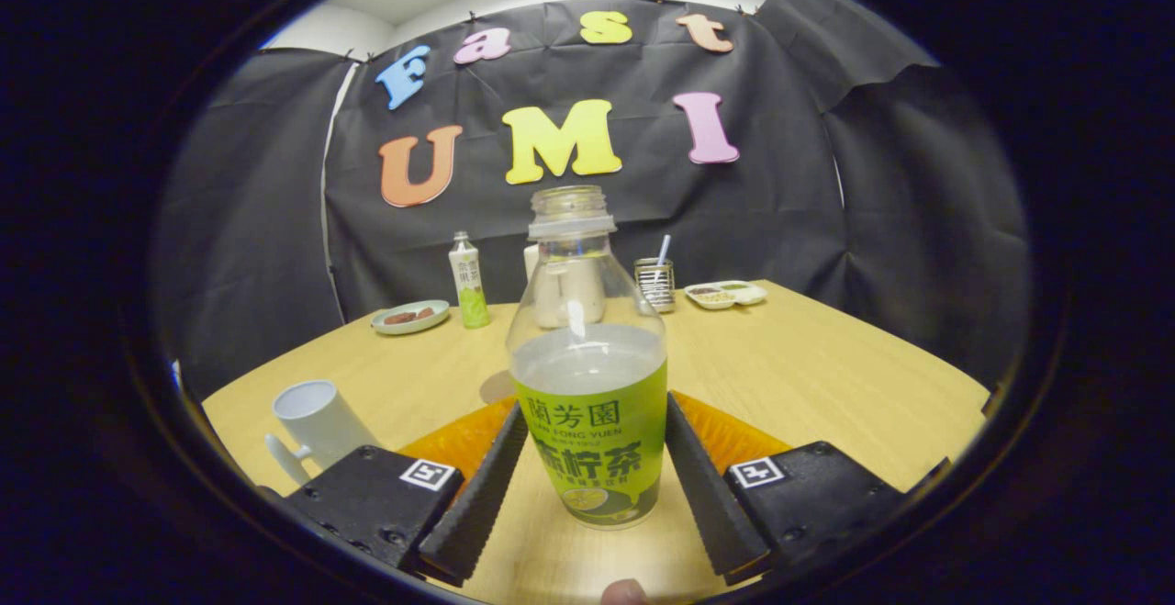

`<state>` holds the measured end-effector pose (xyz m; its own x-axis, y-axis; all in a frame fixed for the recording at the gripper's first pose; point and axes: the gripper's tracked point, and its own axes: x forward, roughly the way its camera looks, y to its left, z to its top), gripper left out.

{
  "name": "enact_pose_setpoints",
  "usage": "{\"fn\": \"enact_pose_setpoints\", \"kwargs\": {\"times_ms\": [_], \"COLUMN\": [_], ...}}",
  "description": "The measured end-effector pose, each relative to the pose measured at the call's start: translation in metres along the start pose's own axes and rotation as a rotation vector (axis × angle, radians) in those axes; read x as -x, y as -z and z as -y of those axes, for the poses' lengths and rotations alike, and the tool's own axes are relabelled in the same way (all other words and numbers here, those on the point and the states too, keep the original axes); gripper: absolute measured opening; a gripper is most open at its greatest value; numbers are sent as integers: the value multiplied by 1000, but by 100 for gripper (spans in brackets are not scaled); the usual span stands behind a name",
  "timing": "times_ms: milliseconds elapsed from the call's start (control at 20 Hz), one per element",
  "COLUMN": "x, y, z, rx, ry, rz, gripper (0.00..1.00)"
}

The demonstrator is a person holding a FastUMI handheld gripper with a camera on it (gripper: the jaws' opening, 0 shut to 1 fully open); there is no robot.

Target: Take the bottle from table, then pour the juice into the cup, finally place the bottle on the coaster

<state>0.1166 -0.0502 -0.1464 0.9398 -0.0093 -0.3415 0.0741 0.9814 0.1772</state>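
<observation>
The gripper sits low over a wooden table, its two fingers angled inward on either side of the bottle. The bottle stands upright between the fingers, its long axis vertical, uncapped, and roughly half full of pale juice. Each finger lies along the labelled lower body; they appear to touch or nearly touch it, but whether both press firmly cannot be told. The bottle's base seems to rest on the table, so it is probably not yet lifted. Just behind the fingers lies an orange coaster. To the left of the left finger, near it, stands a white cup with its mouth open upward; the pour will have to swing that way. Further back stand a second bottle, a small plate, a metal holder and a divided dish.
</observation>
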Motion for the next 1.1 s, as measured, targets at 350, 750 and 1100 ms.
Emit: {"fn": "enact_pose_setpoints", "kwargs": {"times_ms": [350, 750, 1100], "x": [1, -10, -13], "y": [-10, -24, -49], "z": [-19, -48, -72], "rx": [207, 605, 899], "ry": [-20, -7, 34], "rz": [-56, -128, -49], "gripper": [77, 75, 75]}}
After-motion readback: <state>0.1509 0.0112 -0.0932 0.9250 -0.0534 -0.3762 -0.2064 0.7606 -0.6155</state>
